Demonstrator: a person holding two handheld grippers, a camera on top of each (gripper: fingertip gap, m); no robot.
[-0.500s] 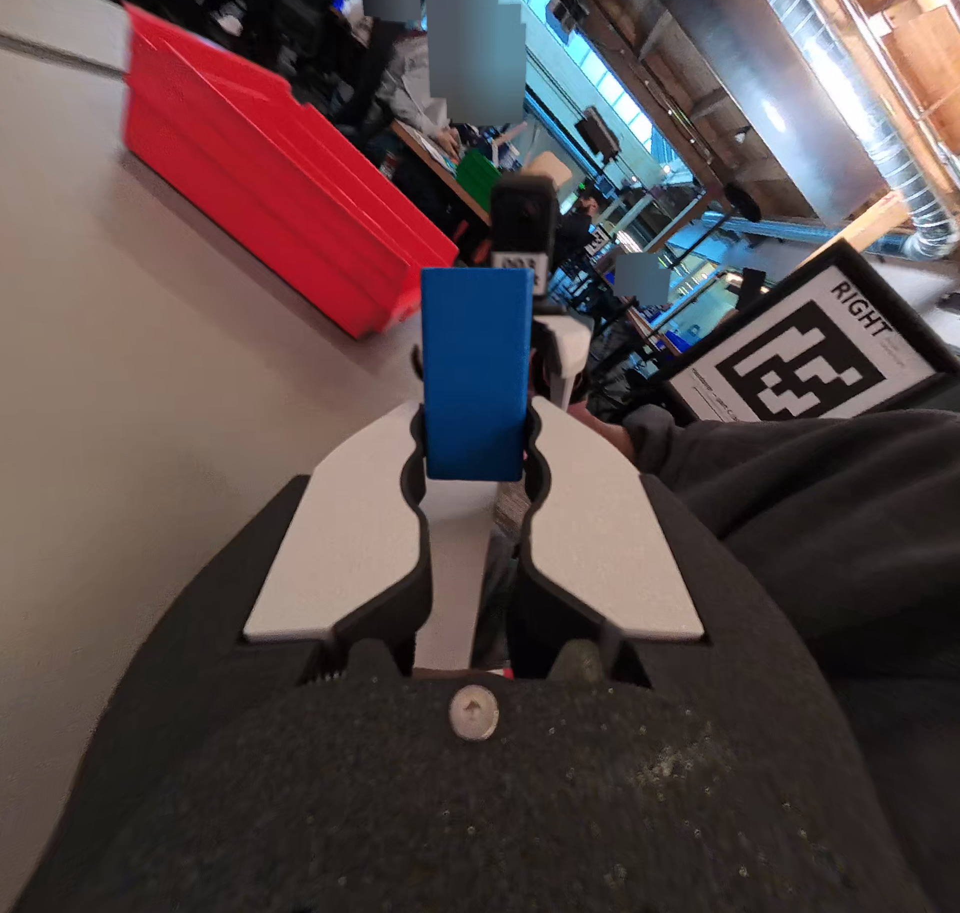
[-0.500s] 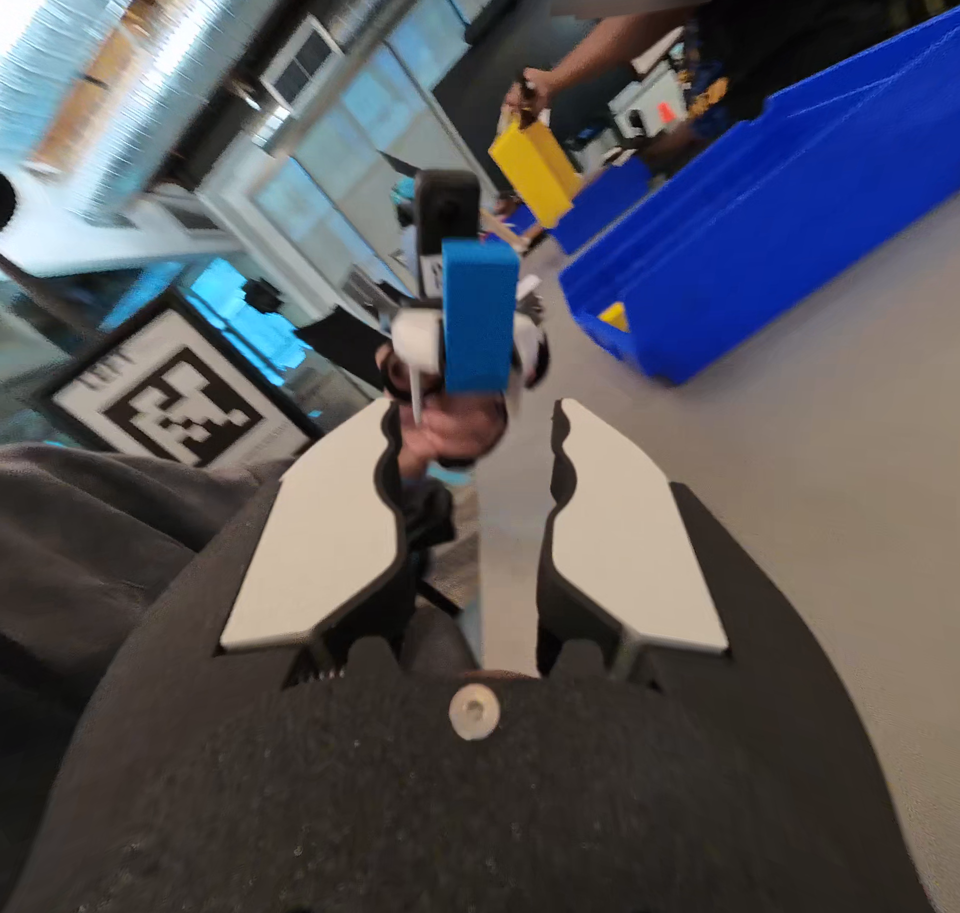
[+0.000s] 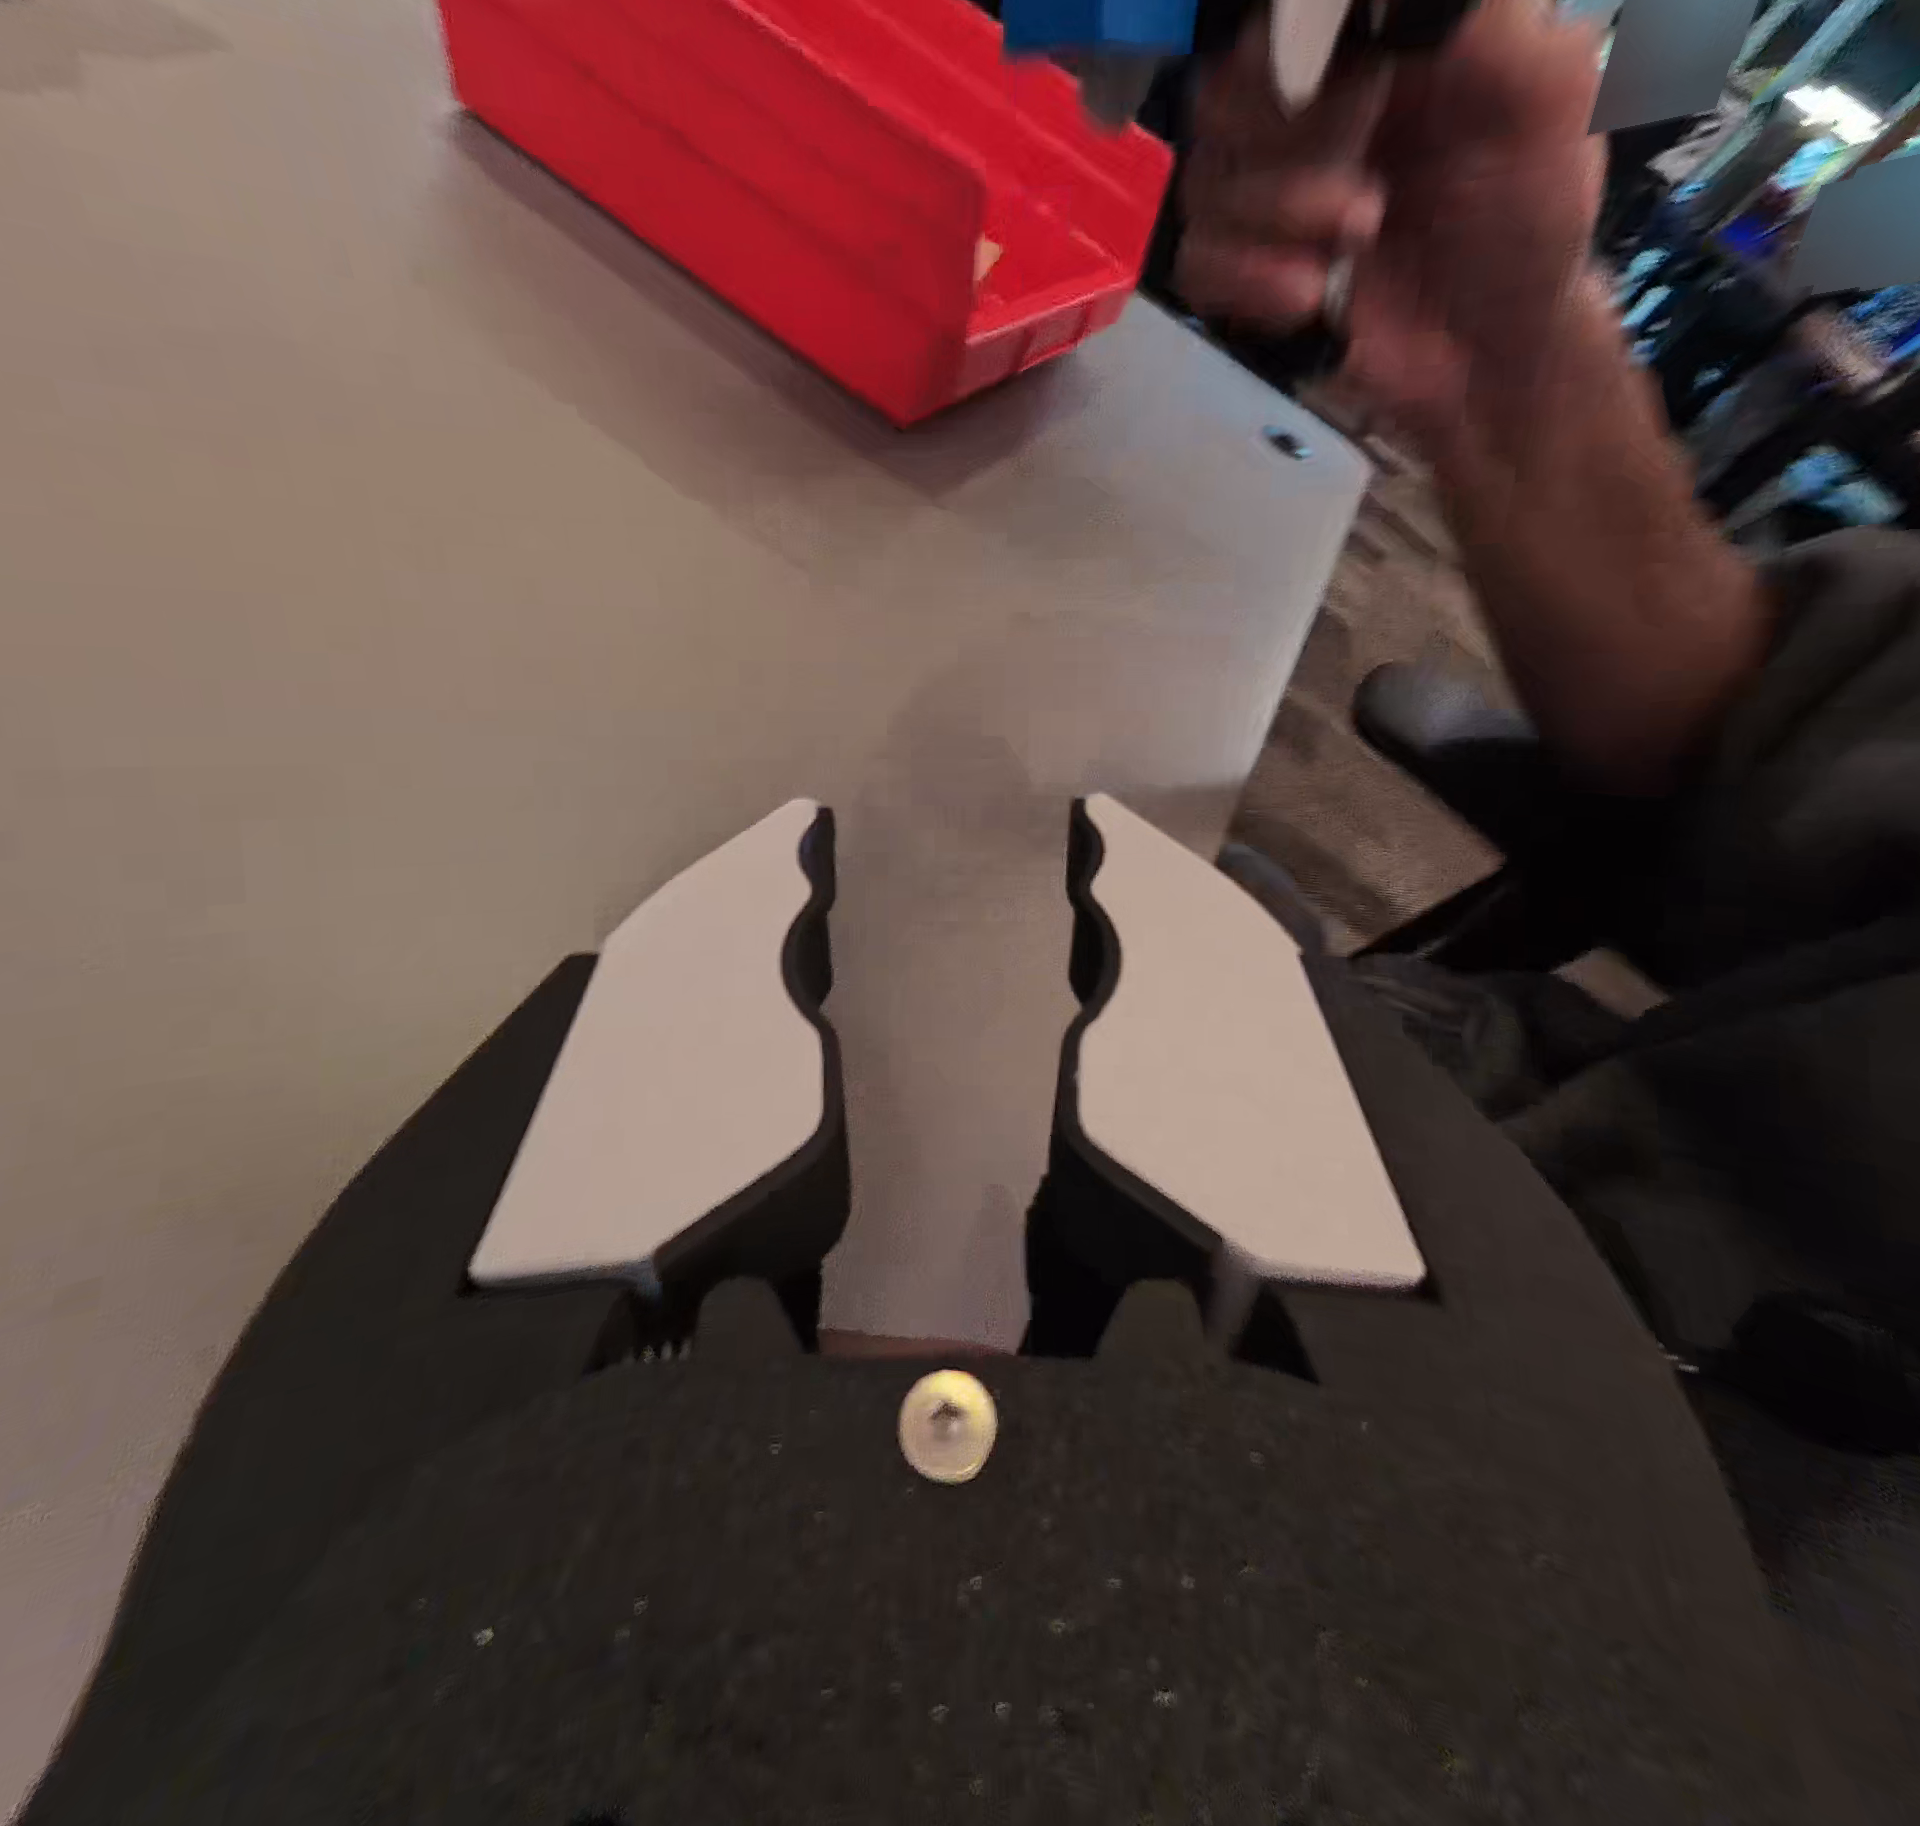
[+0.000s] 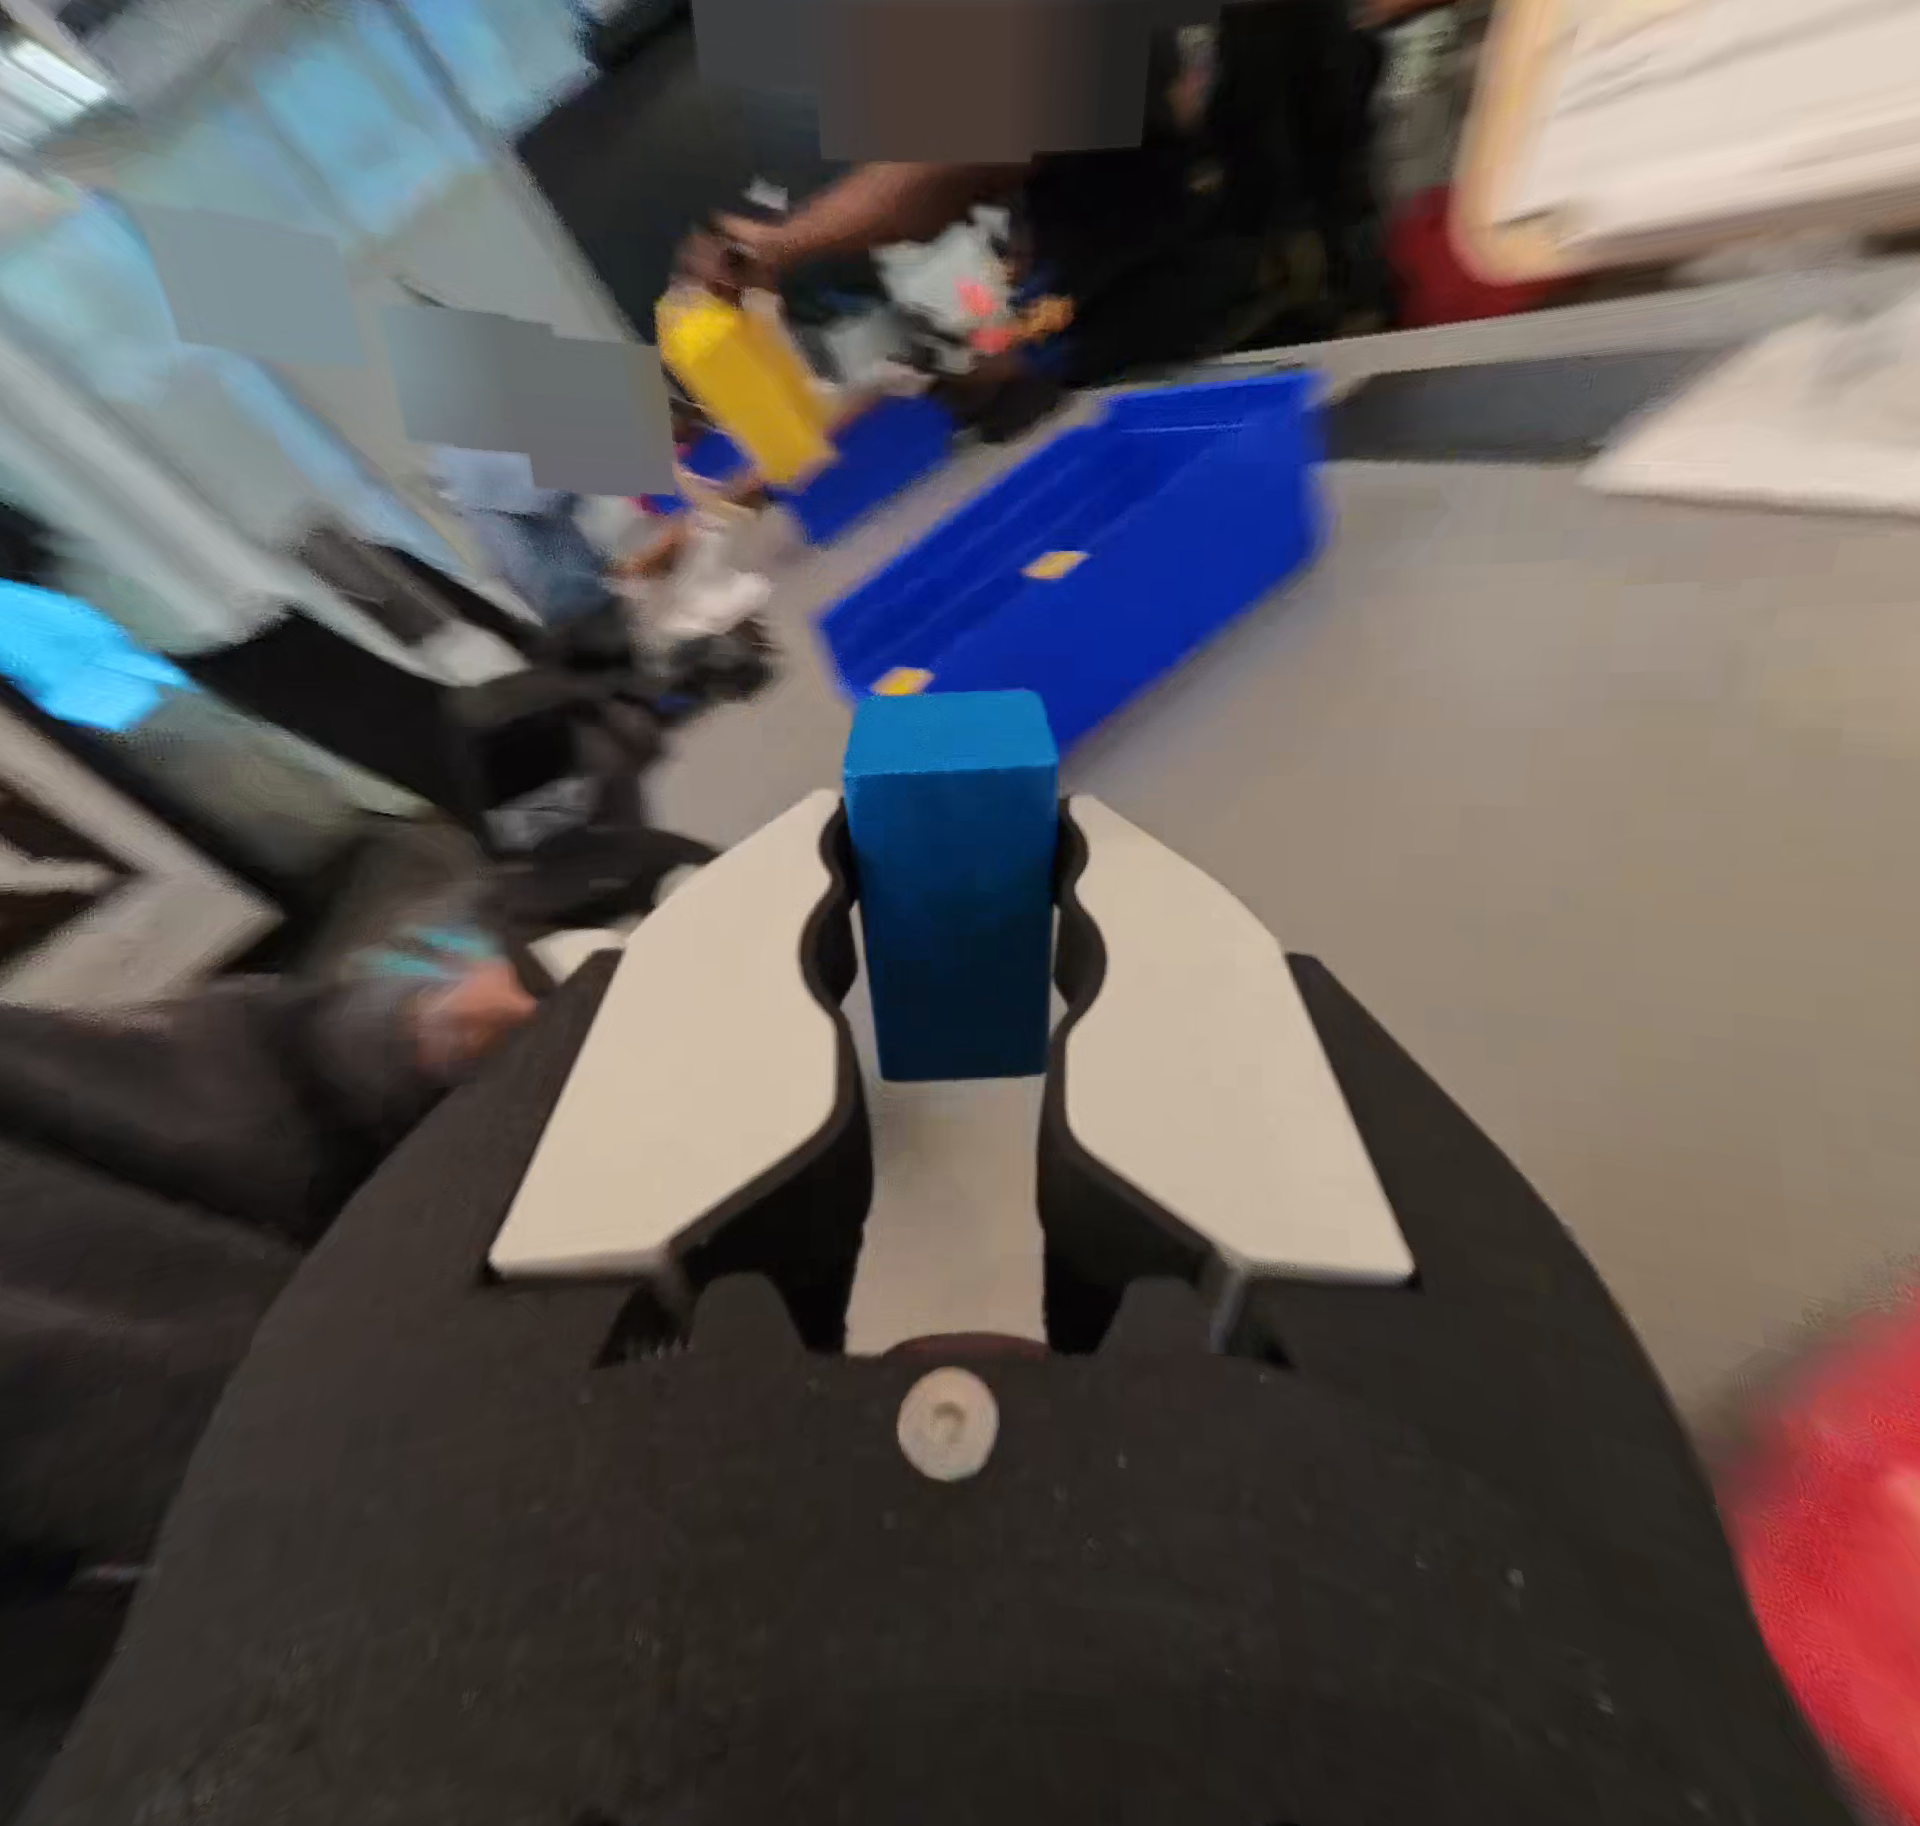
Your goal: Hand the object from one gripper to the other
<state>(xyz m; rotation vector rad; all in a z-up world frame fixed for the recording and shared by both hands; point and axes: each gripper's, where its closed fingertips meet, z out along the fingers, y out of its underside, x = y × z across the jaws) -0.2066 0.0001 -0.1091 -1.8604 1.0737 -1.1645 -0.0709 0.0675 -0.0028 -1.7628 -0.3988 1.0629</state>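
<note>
— Where is the blue block at this point?

— Clamped upright between the fingers of the right tongs, roughly its lower half sunk in the notched pads and its top end poking out past the tips. The left wrist view catches it too, at the top edge, held up above the counter and the red bin.

— And the left tongs?

— Apart and empty. Nothing but bare counter shows through the gap between their fingers.

— So the handover is done?

— I would judge so. The block sits in one pair alone and the other pair is well clear of it. All that seems left, if anything, is to carry it or set it down; the blue bin lies ahead of the right tongs, but the task sentence names no place for it.

— How are the hands posed?

— The left tongs sit low, angled down over the counter near its front edge. The hand working the right tongs is raised high off to the right in that view, forearm sloping down toward a dark sleeve. Both views are smeared, so finer detail of the grip is hard to tell.
</note>
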